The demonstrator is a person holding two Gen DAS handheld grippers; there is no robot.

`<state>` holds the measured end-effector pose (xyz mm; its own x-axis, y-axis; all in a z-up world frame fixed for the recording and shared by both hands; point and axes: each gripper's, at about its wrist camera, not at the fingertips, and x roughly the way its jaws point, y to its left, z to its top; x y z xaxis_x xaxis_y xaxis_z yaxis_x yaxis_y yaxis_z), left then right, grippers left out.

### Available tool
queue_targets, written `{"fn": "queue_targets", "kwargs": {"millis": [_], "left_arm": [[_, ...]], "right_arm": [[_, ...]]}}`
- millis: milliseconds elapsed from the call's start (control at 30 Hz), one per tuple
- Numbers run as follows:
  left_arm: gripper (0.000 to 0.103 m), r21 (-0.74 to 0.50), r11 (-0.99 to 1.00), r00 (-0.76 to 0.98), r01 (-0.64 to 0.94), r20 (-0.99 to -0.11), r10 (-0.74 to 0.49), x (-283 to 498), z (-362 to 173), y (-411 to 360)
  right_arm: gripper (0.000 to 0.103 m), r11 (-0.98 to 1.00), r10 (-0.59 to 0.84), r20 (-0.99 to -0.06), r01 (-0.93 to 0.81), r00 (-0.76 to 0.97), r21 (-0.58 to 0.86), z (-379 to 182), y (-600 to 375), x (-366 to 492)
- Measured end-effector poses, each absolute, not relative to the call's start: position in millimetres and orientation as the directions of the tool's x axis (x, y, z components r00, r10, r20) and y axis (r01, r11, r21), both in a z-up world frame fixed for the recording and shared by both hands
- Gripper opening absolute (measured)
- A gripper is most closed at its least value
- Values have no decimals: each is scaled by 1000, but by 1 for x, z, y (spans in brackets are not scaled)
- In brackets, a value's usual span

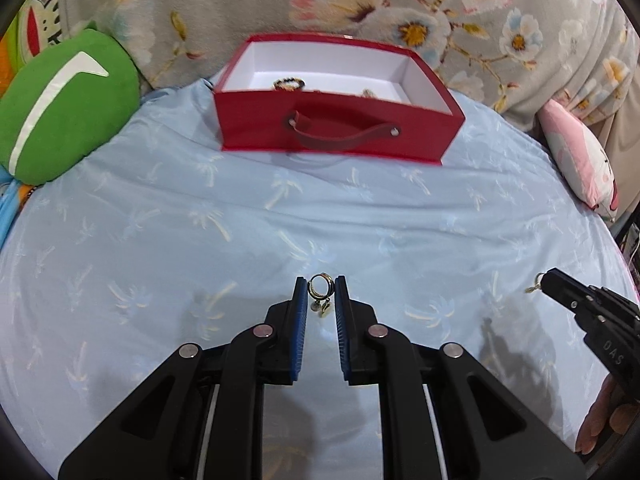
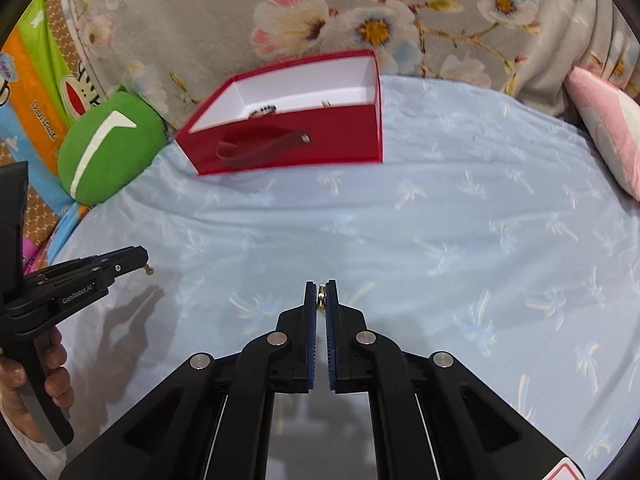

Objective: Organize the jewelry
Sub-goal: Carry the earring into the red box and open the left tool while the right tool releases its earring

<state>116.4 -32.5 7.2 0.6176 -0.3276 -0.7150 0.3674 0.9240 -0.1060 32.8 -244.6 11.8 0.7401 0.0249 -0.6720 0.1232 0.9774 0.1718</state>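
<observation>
My left gripper (image 1: 321, 285) is shut on a small hoop earring (image 1: 320, 286) with a gold charm hanging below it, held above the bed. It also shows in the right wrist view (image 2: 140, 258). My right gripper (image 2: 321, 291) is shut on a second gold earring (image 2: 321, 298), gripped edge-on between the blue pads; it shows at the right in the left wrist view (image 1: 546, 280). An open red box (image 1: 340, 128) with a white inside stands at the far side of the bed (image 2: 288, 148). A beaded bracelet (image 1: 289, 84) and another small piece lie in it.
A light blue palm-print sheet (image 1: 240, 220) covers the bed. A green plush cushion (image 1: 60, 104) lies at the far left, a pink pillow (image 1: 580, 160) at the far right. A grey floral blanket (image 1: 360, 8) is behind the box.
</observation>
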Motion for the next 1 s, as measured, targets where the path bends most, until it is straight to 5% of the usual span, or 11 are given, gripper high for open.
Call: {"fn": "queue_targets", "kwargs": {"millis": [533, 1000], "left_arm": [[13, -17, 947, 754, 321, -601, -266, 168, 88, -16], [13, 72, 951, 818, 302, -532, -219, 263, 136, -51]], "right_arm": [[4, 995, 46, -520, 7, 853, 99, 110, -234, 104], [4, 995, 66, -511, -15, 857, 102, 147, -251, 230]]}}
